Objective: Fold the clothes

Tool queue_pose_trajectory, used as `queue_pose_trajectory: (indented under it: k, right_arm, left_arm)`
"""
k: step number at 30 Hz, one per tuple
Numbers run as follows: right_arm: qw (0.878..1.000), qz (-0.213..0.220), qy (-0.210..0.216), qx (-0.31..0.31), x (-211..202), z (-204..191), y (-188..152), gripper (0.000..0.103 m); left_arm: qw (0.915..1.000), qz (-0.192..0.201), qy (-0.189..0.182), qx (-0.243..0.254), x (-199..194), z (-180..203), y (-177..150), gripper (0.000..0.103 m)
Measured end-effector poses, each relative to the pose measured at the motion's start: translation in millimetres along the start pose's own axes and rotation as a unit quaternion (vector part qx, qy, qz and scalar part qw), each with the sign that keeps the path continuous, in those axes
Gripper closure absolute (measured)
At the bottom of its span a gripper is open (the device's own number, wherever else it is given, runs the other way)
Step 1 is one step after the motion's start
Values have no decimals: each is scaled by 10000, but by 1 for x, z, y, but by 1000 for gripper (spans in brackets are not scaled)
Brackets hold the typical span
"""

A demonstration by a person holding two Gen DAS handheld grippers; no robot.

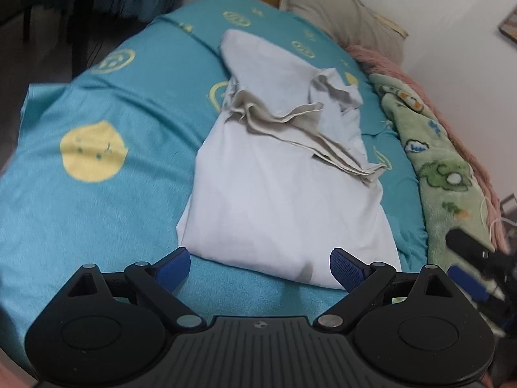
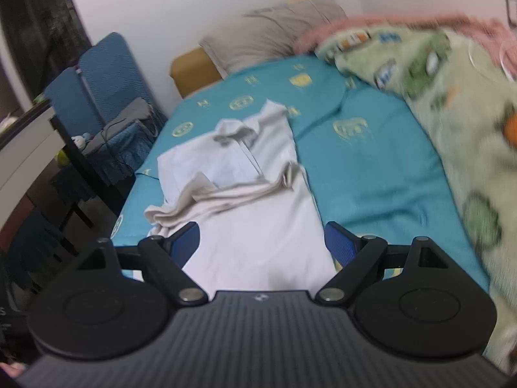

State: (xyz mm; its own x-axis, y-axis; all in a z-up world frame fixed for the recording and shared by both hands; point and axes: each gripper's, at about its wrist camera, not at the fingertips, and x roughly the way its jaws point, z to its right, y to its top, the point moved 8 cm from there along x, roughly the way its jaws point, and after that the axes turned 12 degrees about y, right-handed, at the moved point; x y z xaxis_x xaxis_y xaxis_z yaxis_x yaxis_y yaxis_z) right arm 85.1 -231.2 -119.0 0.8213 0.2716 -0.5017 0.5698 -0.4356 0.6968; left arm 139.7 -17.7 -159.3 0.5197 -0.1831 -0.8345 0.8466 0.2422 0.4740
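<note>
Bed under a teal cover with yellow face prints; white wall behind. Pale grey polo shirt lies on the cover, roughly mid-bed, partly folded: body smoothed flat, beige-edged sleeve and collar bunched across its upper part. From the right wrist view the shirt has its collar toward the headboard end. Grey pillow beyond the shirt, at the head of the bed. Green cartoon-print blanket heaped to the shirt's right, pink fleece behind it. Blue chair off the bed's edge, left of the shirt.

Left hand-held gripper: jaws spread, holding nothing, at the shirt's near hem. Right hand-held gripper: jaws spread, empty, above the shirt's near end.
</note>
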Motion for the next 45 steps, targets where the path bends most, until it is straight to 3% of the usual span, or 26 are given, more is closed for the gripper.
queue_pose_trajectory:
  k: [3, 7, 11, 15, 21, 25, 29, 35, 38, 42, 45]
  right_arm:
    - [9933, -398, 446, 987, 10, 9, -19, 17]
    - [9637, -788, 985, 2355, 24, 22, -44, 18]
    - [9513, -782, 823, 2865, 39, 41, -59, 17]
    - [9303, -651, 807, 3517, 52, 61, -69, 26]
    - [9263, -281, 889, 3652, 64, 68, -61, 34]
    - [9296, -312, 670, 3611, 71, 76, -61, 74]
    - [9330, -218, 697, 3524, 65, 76, -61, 89]
    - [9424, 118, 1139, 3143, 54, 57, -41, 93]
    - [9413, 263, 1366, 3076, 48, 50, -33, 94]
    - [9405, 464, 1518, 3003, 43, 47, -22, 94]
    - [9407, 506, 1571, 2965, 42, 47, -18, 94]
  left_arm:
    - [9994, -168, -147, -257, 6, -4, 0, 8]
    - [9957, -485, -495, -612, 15, -4, 1, 9]
    - [9917, -594, -734, -869, 19, -3, 4, 10]
    - [9876, -729, -951, -1017, 28, 1, 2, 10]
    - [9762, -730, -1344, -1538, 36, -8, 7, 10]
    - [9668, -882, -1628, -1764, 38, -8, 7, 10]
    - [9561, -1118, -1936, -1897, 36, -9, 5, 10]
    - [9353, -1648, -2511, -1872, 48, 15, -4, 10]
    - [9367, -1763, -2457, -1768, 59, 24, -5, 10]
    - [9414, -1339, -2208, -2169, 63, 8, 8, 14]
    - [9331, -1039, -2202, -2646, 60, -10, 17, 22]
